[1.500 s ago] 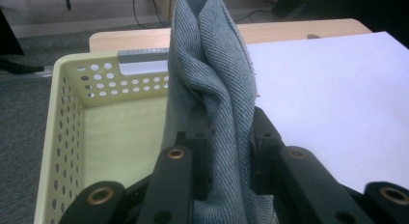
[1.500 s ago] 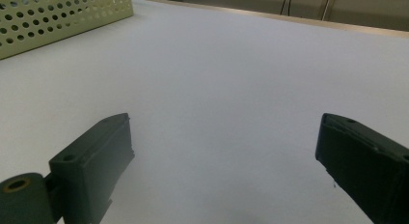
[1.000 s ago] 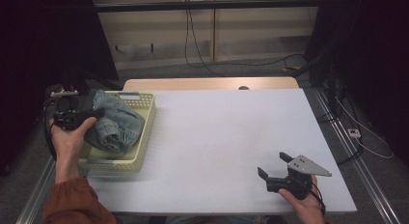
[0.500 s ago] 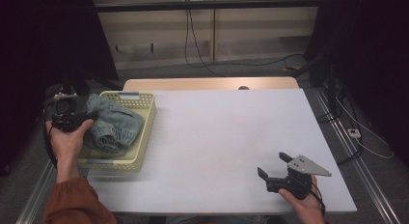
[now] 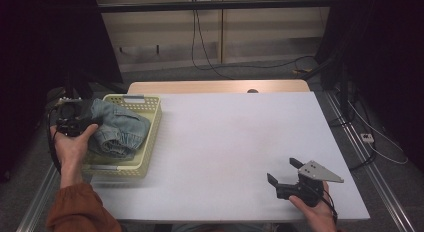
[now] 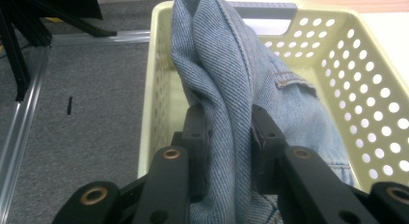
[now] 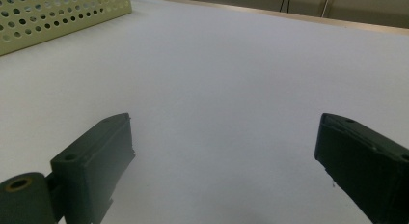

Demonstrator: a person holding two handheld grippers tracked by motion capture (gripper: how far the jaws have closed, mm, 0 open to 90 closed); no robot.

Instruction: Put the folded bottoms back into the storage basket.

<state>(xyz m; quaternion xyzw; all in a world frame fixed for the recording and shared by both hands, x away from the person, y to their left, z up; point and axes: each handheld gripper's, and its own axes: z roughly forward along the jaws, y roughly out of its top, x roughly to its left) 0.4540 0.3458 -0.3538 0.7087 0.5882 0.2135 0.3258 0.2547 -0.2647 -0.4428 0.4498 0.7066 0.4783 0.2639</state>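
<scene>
Left gripper [image 6: 226, 132]: black jaws on jointed black link arms, brass-coloured bushings at the pivots and small dark screw holes along the links; a black cable trails from it in the high view, and the forearm behind it wears a rust-orange sleeve [image 5: 80, 209]. Right gripper [image 5: 282, 173]: matte black body, two blocky dark jaws each with a small round hole near the tip, one brass-ringed pivot. Grey three-cornered plate [image 5: 320, 171] on top with small dots at its corners.

Your L gripper [image 6: 226, 137] is clamped tight, held at the table's left edge; your R gripper [image 5: 282, 173] sits low w/ jaws spread wide.
</scene>
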